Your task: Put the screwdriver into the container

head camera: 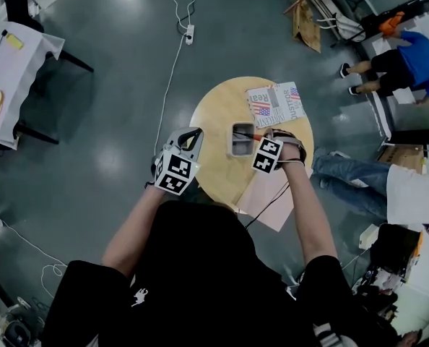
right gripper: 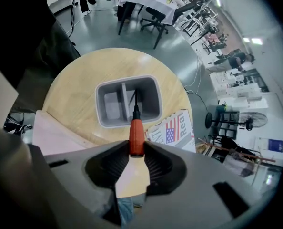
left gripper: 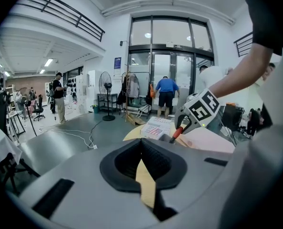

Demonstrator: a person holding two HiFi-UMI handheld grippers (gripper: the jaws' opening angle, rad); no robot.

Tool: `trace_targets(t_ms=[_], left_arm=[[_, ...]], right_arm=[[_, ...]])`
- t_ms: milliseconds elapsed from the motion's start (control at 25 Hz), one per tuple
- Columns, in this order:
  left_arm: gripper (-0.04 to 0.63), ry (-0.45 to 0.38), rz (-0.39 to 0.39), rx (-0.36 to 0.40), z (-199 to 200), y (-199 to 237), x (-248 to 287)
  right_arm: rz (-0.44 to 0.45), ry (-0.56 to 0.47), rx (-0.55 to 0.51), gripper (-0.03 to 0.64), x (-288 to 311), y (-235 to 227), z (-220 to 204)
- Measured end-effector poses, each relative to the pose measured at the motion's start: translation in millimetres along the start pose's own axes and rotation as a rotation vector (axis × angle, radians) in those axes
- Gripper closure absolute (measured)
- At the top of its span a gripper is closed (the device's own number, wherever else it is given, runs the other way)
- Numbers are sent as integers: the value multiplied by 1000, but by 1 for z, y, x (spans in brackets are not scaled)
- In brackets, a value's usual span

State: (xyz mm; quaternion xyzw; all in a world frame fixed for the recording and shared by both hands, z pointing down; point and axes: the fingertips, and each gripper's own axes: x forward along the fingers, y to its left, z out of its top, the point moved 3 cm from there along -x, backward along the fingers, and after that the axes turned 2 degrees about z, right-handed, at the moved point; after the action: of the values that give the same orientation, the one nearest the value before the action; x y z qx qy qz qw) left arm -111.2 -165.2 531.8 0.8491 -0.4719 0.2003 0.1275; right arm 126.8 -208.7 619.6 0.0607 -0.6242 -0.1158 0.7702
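1. The right gripper (right gripper: 136, 147) pinches the orange handle of the screwdriver (right gripper: 136, 133) between its jaws, directly above the container (right gripper: 98, 104).
2. The screwdriver hangs steeply from that grip. Its dark shaft points down at the wider of the grey container's two compartments, just beside the divider. Whether the tip has passed below the rim cannot be told.
3. The left gripper (head camera: 193, 134) hovers to the left of the container, near it but clear of it. Its jaws are pressed together at the tips, with nothing between them.
4. The container stands on a round wooden table (head camera: 214, 114). A newspaper (head camera: 274, 105) with a flag print lies just beyond the container, to its far right. A pink sheet (head camera: 265, 197) lies on the container's near side, partly under the person's right forearm.
5. A bystander in a blue shirt (head camera: 417, 56) stands on the grey floor, well away from the container at upper right of the head view.
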Motion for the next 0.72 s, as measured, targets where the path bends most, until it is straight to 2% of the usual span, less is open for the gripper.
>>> trace_targets(t_ms=[480,720], left_arm=[[591,1,-6,11,-2,-1,-3],[592,-9,-17,33,9,-4,-6]], right_arm=[[-30,-59,83,499,2,10,0],[-5,-109,154,438,-11,13,-4]])
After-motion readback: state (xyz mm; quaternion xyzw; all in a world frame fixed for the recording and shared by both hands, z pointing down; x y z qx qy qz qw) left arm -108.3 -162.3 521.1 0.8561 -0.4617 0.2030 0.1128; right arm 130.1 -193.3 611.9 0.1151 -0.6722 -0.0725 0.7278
